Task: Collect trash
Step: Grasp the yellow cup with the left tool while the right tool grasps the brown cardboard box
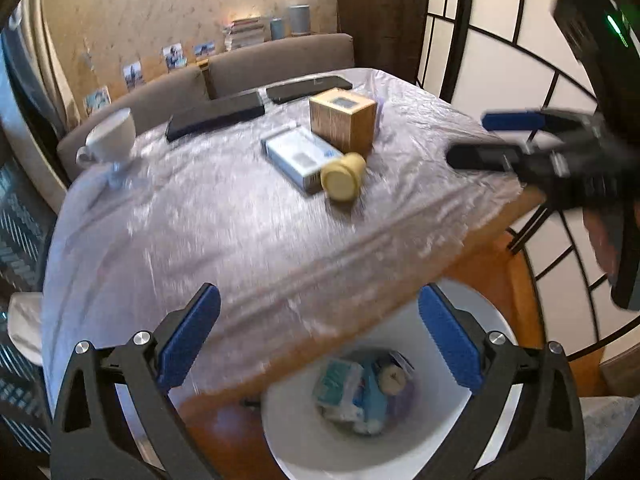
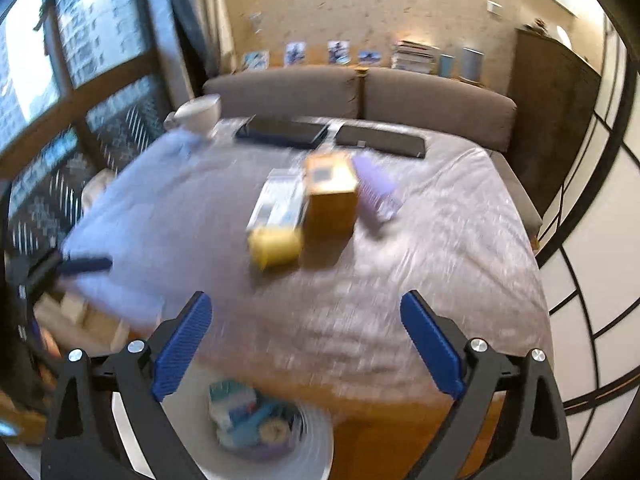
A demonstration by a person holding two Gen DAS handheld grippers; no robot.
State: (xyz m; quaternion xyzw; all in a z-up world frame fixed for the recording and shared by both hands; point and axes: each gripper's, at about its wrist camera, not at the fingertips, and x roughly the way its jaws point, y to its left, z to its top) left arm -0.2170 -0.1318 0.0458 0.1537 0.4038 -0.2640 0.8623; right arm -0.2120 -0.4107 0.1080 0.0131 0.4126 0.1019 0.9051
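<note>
A white bin (image 1: 448,428) stands on the floor by the table's near edge, with several pieces of trash (image 1: 360,388) at its bottom. My left gripper (image 1: 318,334) hangs open above the bin and the table edge, nothing between its blue pads. On the table lie a yellow jar (image 1: 343,176), a white-and-blue box (image 1: 298,154) and a brown cardboard box (image 1: 343,118). My right gripper (image 2: 306,344) is open and empty too, over the table's near edge, with the bin (image 2: 320,444) below. A purple comb-like item (image 2: 378,190) lies beside the brown box (image 2: 331,190). The right gripper (image 1: 496,138) also shows in the left wrist view.
The table is covered with a shiny grey cloth (image 1: 208,220). A white cup (image 1: 112,136) stands at its far left corner, and two dark flat cases (image 1: 216,116) lie along the far edge. A grey sofa (image 1: 280,56) runs behind, with a panelled screen (image 1: 504,60) to the right.
</note>
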